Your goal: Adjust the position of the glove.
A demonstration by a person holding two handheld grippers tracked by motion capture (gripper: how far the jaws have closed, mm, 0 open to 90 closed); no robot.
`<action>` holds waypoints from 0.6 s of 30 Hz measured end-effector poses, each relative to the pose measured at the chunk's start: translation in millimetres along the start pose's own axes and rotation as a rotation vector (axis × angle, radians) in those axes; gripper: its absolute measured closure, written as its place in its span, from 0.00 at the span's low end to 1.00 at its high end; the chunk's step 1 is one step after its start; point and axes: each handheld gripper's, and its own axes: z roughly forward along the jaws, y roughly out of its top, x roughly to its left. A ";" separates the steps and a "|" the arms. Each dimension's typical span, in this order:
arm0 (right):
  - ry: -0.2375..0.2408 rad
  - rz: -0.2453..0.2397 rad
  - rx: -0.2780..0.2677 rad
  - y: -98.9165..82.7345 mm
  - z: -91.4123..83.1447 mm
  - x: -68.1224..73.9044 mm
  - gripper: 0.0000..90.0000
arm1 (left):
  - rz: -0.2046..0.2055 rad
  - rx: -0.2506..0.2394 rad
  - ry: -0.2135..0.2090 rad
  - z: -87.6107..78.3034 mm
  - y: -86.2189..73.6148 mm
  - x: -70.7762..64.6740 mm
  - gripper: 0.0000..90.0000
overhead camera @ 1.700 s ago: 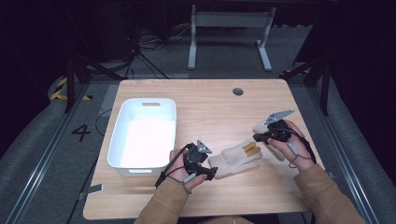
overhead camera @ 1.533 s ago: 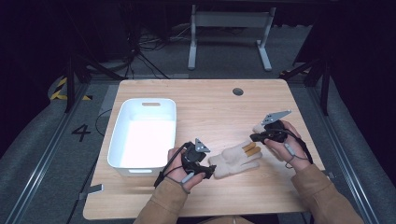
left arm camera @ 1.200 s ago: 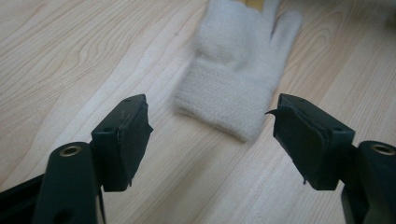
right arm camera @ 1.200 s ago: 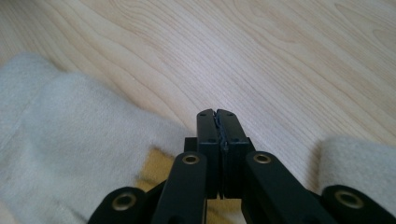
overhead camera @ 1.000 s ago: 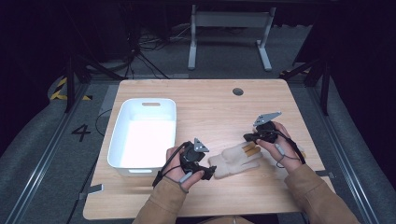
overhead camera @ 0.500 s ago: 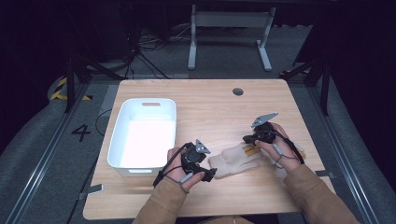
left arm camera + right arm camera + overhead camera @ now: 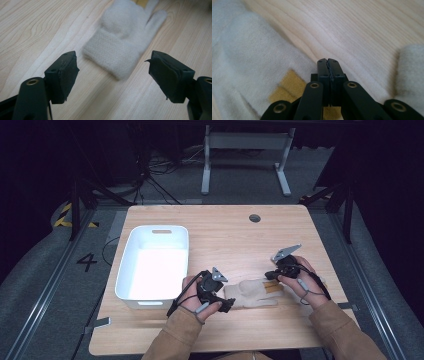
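Observation:
A cream knitted glove (image 7: 250, 293) lies flat on the wooden table (image 7: 225, 230), cuff toward my left hand, with a yellow patch (image 7: 272, 287) near its fingers. My left gripper (image 7: 226, 301) sits at the cuff end. In the left gripper view, the left gripper (image 7: 113, 65) is open wide, and the glove (image 7: 125, 42) cuff lies just ahead of the pads without touching them. My right gripper (image 7: 270, 275) is at the glove's finger end. In the right gripper view, the right gripper (image 7: 328, 61) is shut with nothing visible in its jaws, low over the glove (image 7: 244, 52) and yellow patch (image 7: 287, 87).
A white plastic tub (image 7: 152, 265) stands on the left half of the table, close to my left hand. A round cable hole (image 7: 254, 218) is at the back of the table. More cream fabric (image 7: 412, 72) shows at the right of the right gripper view.
My right hand has drifted slightly left and toward the near edge, closing on the glove's fingers. The left hand has stayed at the cuff.

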 end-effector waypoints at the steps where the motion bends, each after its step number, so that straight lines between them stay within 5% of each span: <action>1: 0.004 0.003 0.005 -1.5 -1.5 1.4 1.00 | -0.003 0.002 0.000 0.1 1.0 0.6 0.28; 18: 0.025 -0.004 0.037 -11.9 -13.2 15.9 1.00 | 0.003 -0.009 0.004 -3.4 8.7 5.0 0.29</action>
